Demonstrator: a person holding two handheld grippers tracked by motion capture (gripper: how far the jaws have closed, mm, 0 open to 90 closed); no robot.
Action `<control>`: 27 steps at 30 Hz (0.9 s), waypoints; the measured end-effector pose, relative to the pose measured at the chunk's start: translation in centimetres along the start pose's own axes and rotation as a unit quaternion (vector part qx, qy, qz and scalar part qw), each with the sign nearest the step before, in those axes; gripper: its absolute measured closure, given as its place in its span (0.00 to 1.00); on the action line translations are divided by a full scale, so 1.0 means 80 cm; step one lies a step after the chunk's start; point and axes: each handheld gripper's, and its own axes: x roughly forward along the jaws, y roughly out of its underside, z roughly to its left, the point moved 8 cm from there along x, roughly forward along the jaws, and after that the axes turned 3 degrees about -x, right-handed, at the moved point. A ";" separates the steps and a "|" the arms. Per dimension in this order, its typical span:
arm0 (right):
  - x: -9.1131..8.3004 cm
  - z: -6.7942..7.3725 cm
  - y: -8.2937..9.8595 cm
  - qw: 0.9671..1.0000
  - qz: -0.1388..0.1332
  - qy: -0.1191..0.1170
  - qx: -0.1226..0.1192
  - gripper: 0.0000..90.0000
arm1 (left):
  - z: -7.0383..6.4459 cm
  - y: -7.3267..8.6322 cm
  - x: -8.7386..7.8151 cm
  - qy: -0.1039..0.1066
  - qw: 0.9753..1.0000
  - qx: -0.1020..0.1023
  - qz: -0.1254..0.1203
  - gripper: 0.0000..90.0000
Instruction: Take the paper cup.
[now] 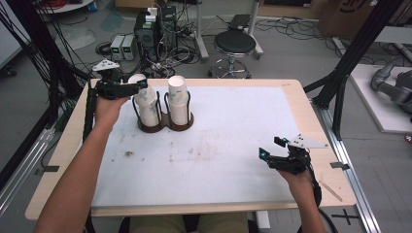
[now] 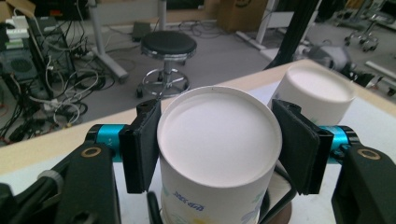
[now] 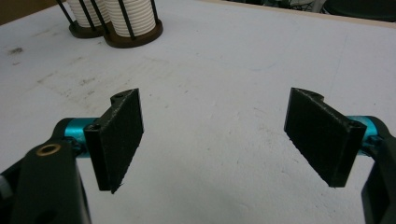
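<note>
While the white paper cup stack [image 2: 219,149] is standing upside down in the left ring of the dark wire double holder [image 1: 164,124], the left claw [image 1: 138,86] is straddling its top end, one black pad [image 2: 142,144] on each side. In the left gripper view the left-hand pad is looking as if it is touching the cup wall and the right-hand pad is sitting just beside it, so the claw is closing around the cup, though I cannot tell whether it is already pinching firmly. The stack's long axis is running straight up from the table [image 1: 233,131], its closed base pointing upward and its mouth pointing down into the holder, so any lift is likely needing to go straight up along that axis to clear the wire loops.

A second white inverted paper cup stack [image 1: 178,99] is standing just to the right in the neighbouring ring, close enough that the right-hand pad is sliding between the two stacks. The holder is sitting at the far left of the white table top.

The left hand is clearly the nearer one. The right claw [image 1: 272,154] is hovering well apart at the near right, its jaws spread wide over bare table and holding nothing.
</note>
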 end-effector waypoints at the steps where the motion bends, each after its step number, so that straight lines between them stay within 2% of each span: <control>1: 0.000 0.000 -0.001 1.000 -0.001 0.000 0.000 0.23 | -0.006 -0.012 -0.008 0.008 1.000 0.001 -0.011 0.40; 4: 0.000 0.001 -0.001 1.000 -0.002 -0.001 0.000 0.23 | -0.012 -0.020 -0.015 0.018 1.000 0.000 -0.024 0.40; 8: -0.001 0.002 -0.002 1.000 -0.002 -0.001 0.004 0.23 | -0.019 -0.023 -0.029 0.029 0.999 -0.001 -0.028 0.40; 11: 0.001 0.003 -0.003 1.000 -0.003 -0.004 0.002 0.23 | -0.033 -0.025 -0.049 0.051 0.998 0.004 -0.033 0.40; 12: 0.001 0.003 -0.003 1.000 -0.003 -0.004 0.002 0.23 | -0.033 -0.025 -0.049 0.051 0.998 0.004 -0.033 0.40; 14: 0.004 0.006 -0.004 1.000 -0.003 -0.007 0.000 0.23 | -0.041 -0.024 -0.061 0.066 0.997 0.009 -0.036 0.41; 17: 0.006 0.007 -0.006 1.000 -0.002 -0.010 -0.001 0.23 | -0.055 -0.019 -0.074 0.092 0.995 0.014 -0.039 0.41; 19: 0.008 0.009 -0.008 1.000 -0.003 -0.011 -0.003 0.23 | -0.068 -0.011 -0.083 0.115 0.992 0.021 -0.043 0.41; 20: 0.008 0.009 -0.008 1.000 -0.001 -0.011 -0.002 0.23 | -0.068 -0.011 -0.083 0.115 0.992 0.021 -0.043 0.41; 21: 0.009 0.009 -0.008 1.000 -0.002 -0.011 -0.002 0.23 | -0.077 -0.003 -0.087 0.133 0.990 0.023 -0.044 0.41; 23: 0.010 0.010 -0.008 1.000 -0.001 -0.012 -0.002 0.23 | -0.081 0.001 -0.088 0.139 0.989 0.025 -0.044 0.41; 25: 0.011 0.012 -0.007 1.000 -0.001 -0.016 -0.005 0.23 | -0.093 0.014 -0.090 0.155 0.987 0.029 -0.043 0.41; 27: 0.012 0.014 -0.009 1.000 -0.001 -0.020 -0.006 0.23 | -0.096 0.018 -0.089 0.157 0.986 0.032 -0.042 0.41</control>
